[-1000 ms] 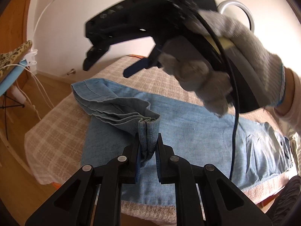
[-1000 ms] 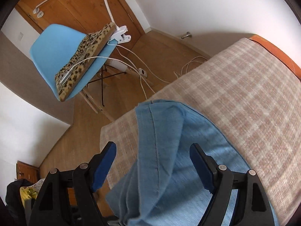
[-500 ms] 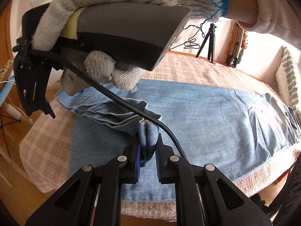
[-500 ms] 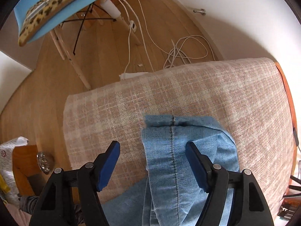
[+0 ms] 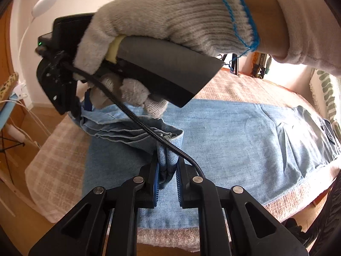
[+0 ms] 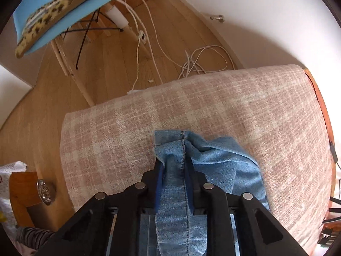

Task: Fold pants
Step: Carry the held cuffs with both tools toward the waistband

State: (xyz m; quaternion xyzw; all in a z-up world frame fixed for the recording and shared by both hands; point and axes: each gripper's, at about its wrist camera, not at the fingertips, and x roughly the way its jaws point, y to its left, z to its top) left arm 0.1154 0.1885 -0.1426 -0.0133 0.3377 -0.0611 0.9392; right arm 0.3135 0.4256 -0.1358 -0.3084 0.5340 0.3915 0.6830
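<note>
Light blue denim pants point(image 5: 234, 140) lie lengthwise on a plaid beige blanket point(image 5: 57, 157), waist at the far right. My left gripper point(image 5: 166, 166) is shut on the near corner of the leg hems point(image 5: 168, 160), lifted a little. My right gripper point(image 6: 174, 166) is shut on the far corner of the same hems point(image 6: 181, 147), along a seam. In the left wrist view the right gripper point(image 5: 83, 106) shows above the hems, held by a gloved hand point(image 5: 170, 25), its cable point(image 5: 149, 128) draped across the cloth.
The blanket's end point(image 6: 149, 106) drops to a wooden floor point(image 6: 106, 64) with loose white cables point(image 6: 202, 61). A blue chair point(image 6: 64, 10) with a leopard cushion stands beyond. A white lamp point(image 5: 44, 2) stands at the left, a striped pillow point(image 5: 326, 98) far right.
My right gripper came down over the far hem corner and shut on it; it was open before. My left gripper kept its hold and barely moved.
</note>
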